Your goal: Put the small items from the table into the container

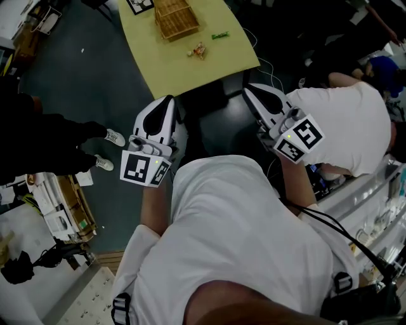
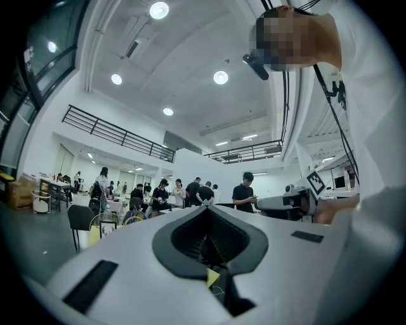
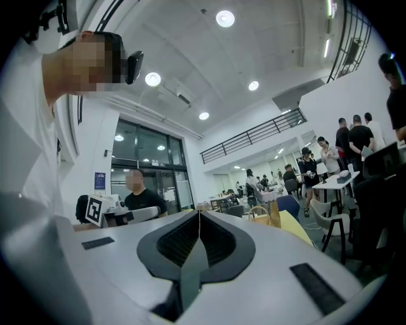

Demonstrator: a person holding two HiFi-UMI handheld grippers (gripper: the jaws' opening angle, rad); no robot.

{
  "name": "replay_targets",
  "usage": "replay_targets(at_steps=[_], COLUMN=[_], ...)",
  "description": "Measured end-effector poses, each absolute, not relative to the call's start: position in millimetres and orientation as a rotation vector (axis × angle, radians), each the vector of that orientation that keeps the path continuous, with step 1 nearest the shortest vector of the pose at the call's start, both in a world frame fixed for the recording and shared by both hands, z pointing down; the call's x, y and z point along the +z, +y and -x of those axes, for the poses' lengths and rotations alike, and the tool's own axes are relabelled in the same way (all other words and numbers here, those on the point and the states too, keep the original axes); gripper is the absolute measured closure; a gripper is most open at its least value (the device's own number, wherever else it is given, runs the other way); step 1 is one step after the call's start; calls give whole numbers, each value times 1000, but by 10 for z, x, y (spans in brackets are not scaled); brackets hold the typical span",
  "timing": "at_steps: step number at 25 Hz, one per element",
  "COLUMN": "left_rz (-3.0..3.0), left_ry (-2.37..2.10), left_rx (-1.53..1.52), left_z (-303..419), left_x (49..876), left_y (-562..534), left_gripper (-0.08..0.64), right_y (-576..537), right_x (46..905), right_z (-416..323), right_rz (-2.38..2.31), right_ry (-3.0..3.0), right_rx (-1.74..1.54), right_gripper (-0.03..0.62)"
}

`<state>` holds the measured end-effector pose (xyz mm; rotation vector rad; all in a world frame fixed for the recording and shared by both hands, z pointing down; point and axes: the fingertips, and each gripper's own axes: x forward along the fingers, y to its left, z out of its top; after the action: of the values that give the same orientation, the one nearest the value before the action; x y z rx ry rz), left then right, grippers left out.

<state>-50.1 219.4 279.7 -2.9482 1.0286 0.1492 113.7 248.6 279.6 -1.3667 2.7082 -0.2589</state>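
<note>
Short of the yellow table (image 1: 190, 73), holding left gripper (image 1: 169, 99) and right gripper (image 1: 248, 88) closed, empty; could shove the probable candy (image 1: 198, 51) away unless opened.

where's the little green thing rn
In the head view, the green item lies near the right edge of the yellow table at the top, just right of the wicker basket and above-right of the small orange item.

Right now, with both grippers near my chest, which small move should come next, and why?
Probably reach the right gripper toward the table and open its jaws: they are together and empty, while the green item and the orange item lie beside the basket, not inside.
</note>
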Motion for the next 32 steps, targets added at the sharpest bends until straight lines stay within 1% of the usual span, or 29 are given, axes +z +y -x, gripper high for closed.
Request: replay_targets(at_steps=[7,15,23,27,32], left_rz=[2972,2988,2992,3014,3054], left_ry=[995,876,726,701,717], left_rx=[141,104,101,86,77], left_z=[473,600,704,709,562], left_x=[2883,2898,2850,2953,3093], left_y=[1400,279,-592,-954,-1192], left_gripper=[552,552,552,552,552], right_y=[1770,697,-243,-613,-838], right_x=[2931,2894,2816,2854,2973], right_z=[-1138,-909,-750,-728,-889], right_rz=[1381,1416,1461,1477,1503], right_ry=[2697,2679,2663,2669,2676], right_rx=[-310,-334,-324,-322,-367], right_gripper=[575,575,575,575,574])
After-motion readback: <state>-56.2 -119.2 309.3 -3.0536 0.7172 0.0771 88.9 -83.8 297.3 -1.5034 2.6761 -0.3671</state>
